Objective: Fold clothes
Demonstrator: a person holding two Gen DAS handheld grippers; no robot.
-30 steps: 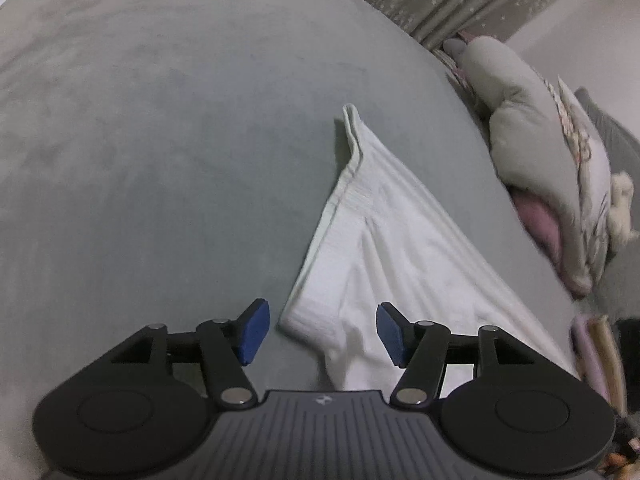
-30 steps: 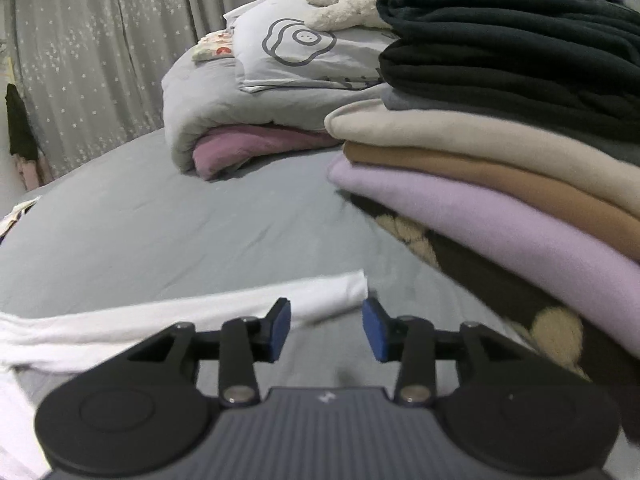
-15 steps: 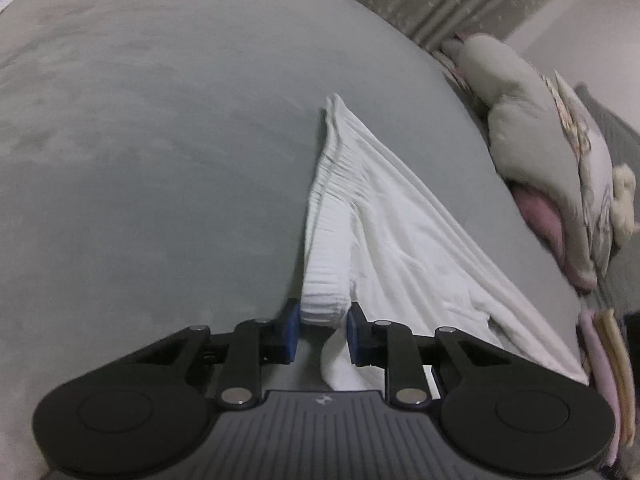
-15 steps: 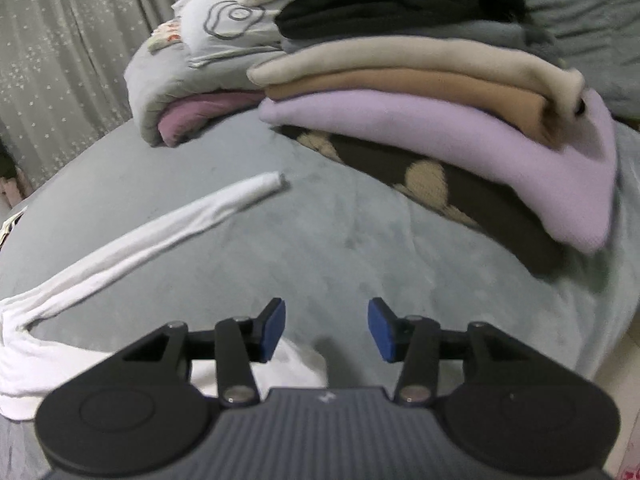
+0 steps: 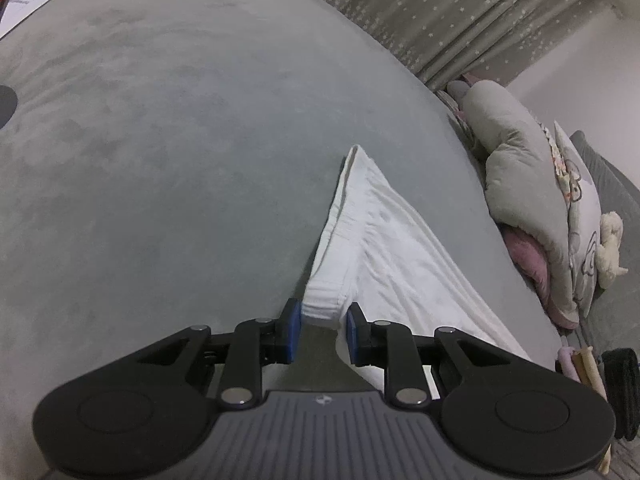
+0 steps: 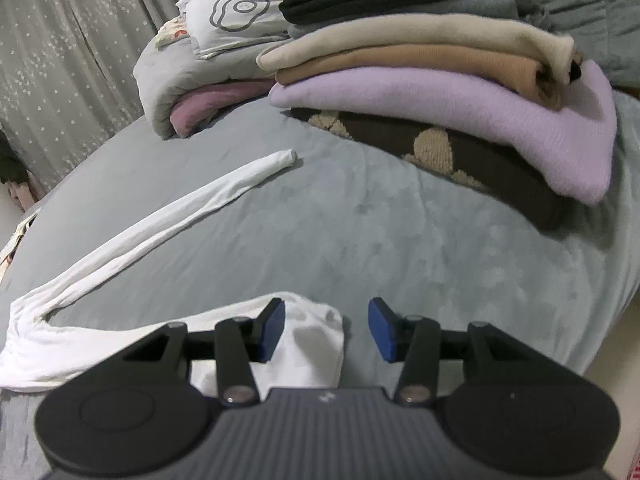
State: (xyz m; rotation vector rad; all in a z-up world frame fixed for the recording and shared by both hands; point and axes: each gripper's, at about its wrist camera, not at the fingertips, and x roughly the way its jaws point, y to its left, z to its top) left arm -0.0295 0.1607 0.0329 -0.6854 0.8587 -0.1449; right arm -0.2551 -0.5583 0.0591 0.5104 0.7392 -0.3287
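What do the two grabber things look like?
Both look alike. The left gripper and right gripper are black, with two thin hinged fingers tipped in blue pads, silver screws, two round bumps, and a grey ribbed middle with a tiny logo.

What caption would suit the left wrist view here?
Left gripper shut on the ribbed waistband corner of white leggings lying across a grey bedspread, starting a fold.
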